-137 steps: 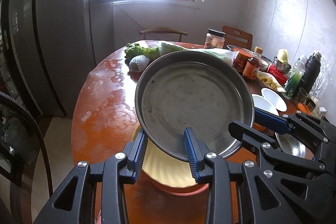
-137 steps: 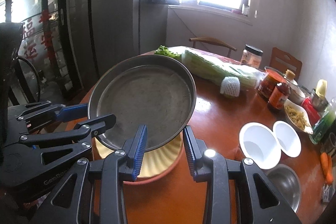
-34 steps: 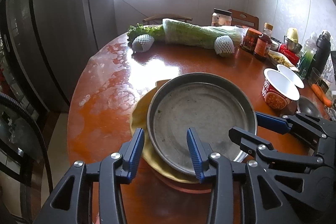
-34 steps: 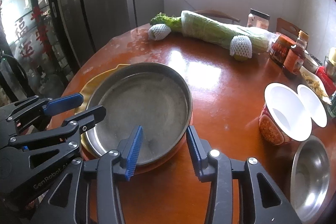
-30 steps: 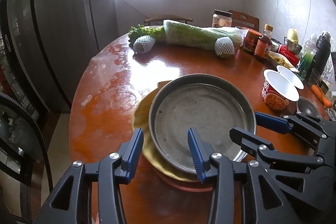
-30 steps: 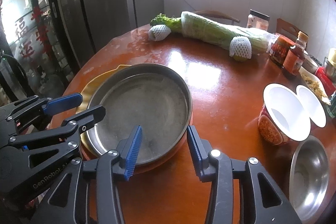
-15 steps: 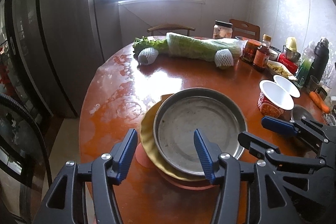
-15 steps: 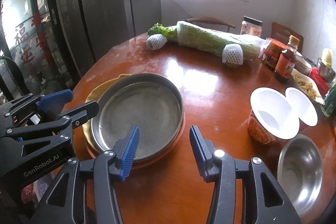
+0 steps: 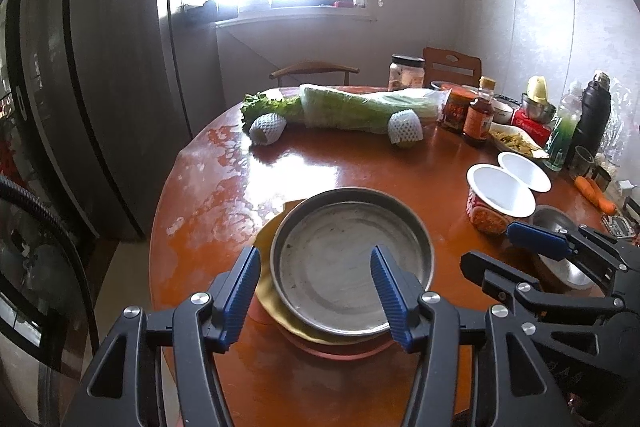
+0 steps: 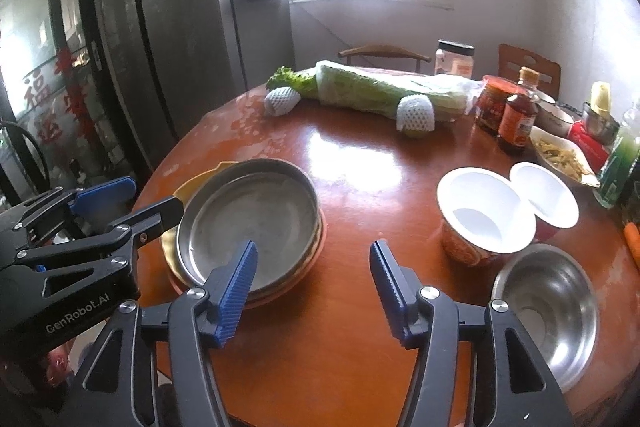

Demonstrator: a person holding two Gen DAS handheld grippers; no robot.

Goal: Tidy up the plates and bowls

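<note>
Steel bowl (image 10: pixel 546 311) sits right of our right gripper (image 10: pixel 312 281), nearer than the left gripper (image 9: pixel 316 291). Both jaws gape wide (holding nothing).

pan (image 9: pixel 344 267) on stacked plates (image 9: pixel 268 291), bowl (image 10: pixel 548 311) right

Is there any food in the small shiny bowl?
Empty. The right wrist view looks straight into the steel bowl, and only bare shiny metal shows inside.
</note>
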